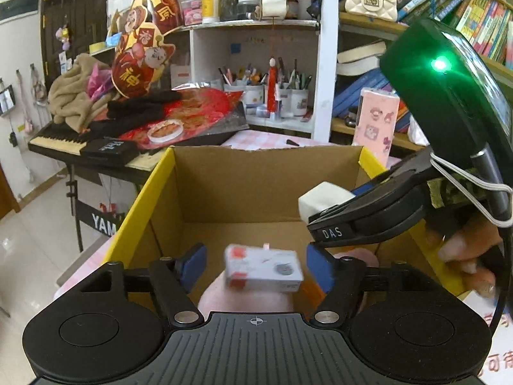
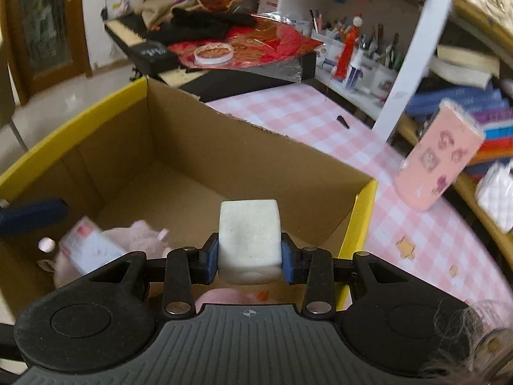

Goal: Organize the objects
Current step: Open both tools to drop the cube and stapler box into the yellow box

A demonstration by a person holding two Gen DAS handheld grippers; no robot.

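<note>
Between the blue pads of the left gripper (image 1: 255,266), a small white-and-red box (image 1: 263,269) shows blurred, with a gap on each side; the jaws stand released and nothing presses on it. It hangs over the inside of the cardboard box (image 1: 243,183), above a pink plush toy (image 1: 243,298) lying on the box floor at 6 o'clock in the left wrist view.

At 3 o'clock in that view the right gripper (image 1: 323,205) reaches in over the yellow-edged rim, a hand (image 1: 465,250) wrapped around its handle. Its jaws are clenched on a white foam block (image 2: 248,240), which the right wrist view shows squeezed upright between both blue pads, over the near right corner of the cardboard box.

Beyond the box, at 2 o'clock in the right wrist view, a pink-and-white checked tablecloth (image 2: 304,118) covers the table, and a pink carton (image 2: 439,157) with cartoon stickers stands tilted on it near the shelf. At 11 o'clock a keyboard (image 1: 61,141) carries a beige cloth (image 1: 77,93), black fabric and a roll of tape (image 1: 165,131). At 12 o'clock, white cups of pens (image 1: 275,93) sit in a shelf, with books (image 1: 474,16) stacked at 1 o'clock.
</note>
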